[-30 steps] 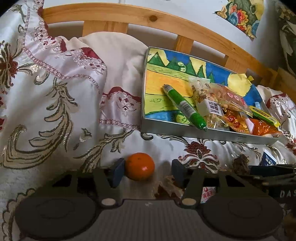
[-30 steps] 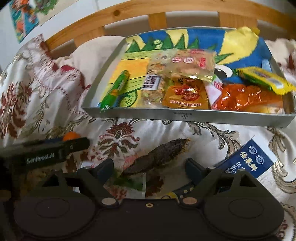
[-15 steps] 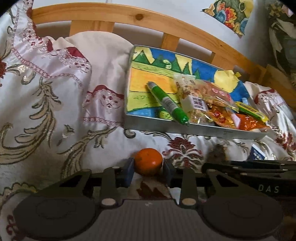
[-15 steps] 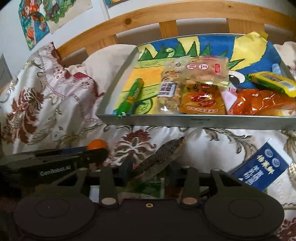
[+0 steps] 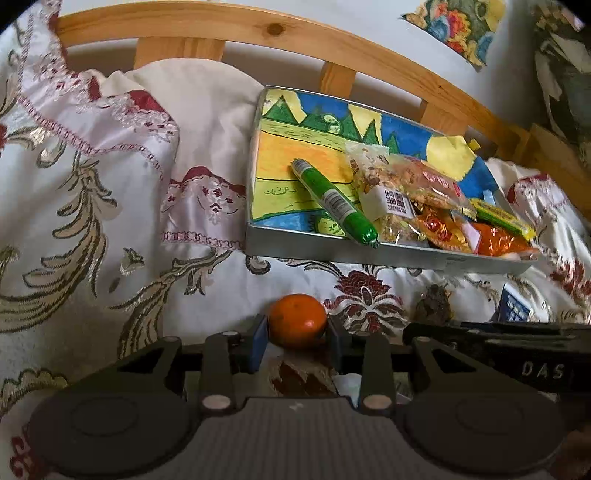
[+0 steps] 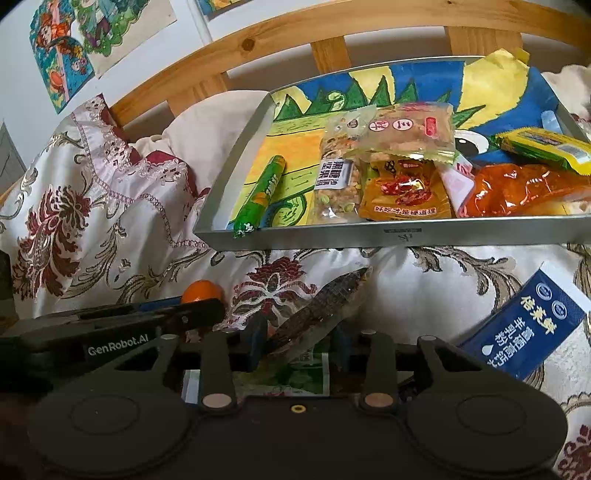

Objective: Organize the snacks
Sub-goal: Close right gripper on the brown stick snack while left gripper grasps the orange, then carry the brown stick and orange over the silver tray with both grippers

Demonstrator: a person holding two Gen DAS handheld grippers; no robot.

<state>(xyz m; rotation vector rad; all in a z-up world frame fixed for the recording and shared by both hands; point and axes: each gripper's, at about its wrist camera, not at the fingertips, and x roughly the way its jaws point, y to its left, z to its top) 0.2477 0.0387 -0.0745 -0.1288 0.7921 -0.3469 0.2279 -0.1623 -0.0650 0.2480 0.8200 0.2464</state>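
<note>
A small orange (image 5: 297, 319) lies on the embroidered bedspread, and my left gripper (image 5: 296, 332) is shut on it, its blue pads against both sides. Beside it, my right gripper (image 6: 298, 338) is closing, its pads on a dark snack packet (image 6: 325, 306) in a clear wrapper; the packet's tip tilts up toward the tray. Behind both rests a metal tray (image 6: 369, 236) with a painted bottom. It holds a green tube (image 6: 264, 192), a nut packet (image 6: 338, 177), an orange packet (image 6: 517, 188) and a yellow-green bar (image 6: 546, 147).
A blue sachet (image 6: 524, 325) lies on the bedspread right of my right gripper. A green printed packet (image 6: 280, 376) sits under the right gripper. A white pillow (image 5: 192, 103) and the wooden headboard (image 5: 221, 33) stand behind the tray.
Both grippers have closed from wide open: the left onto the orange, the right onto the dark packet, whose far end has lifted off the bedspread.
</note>
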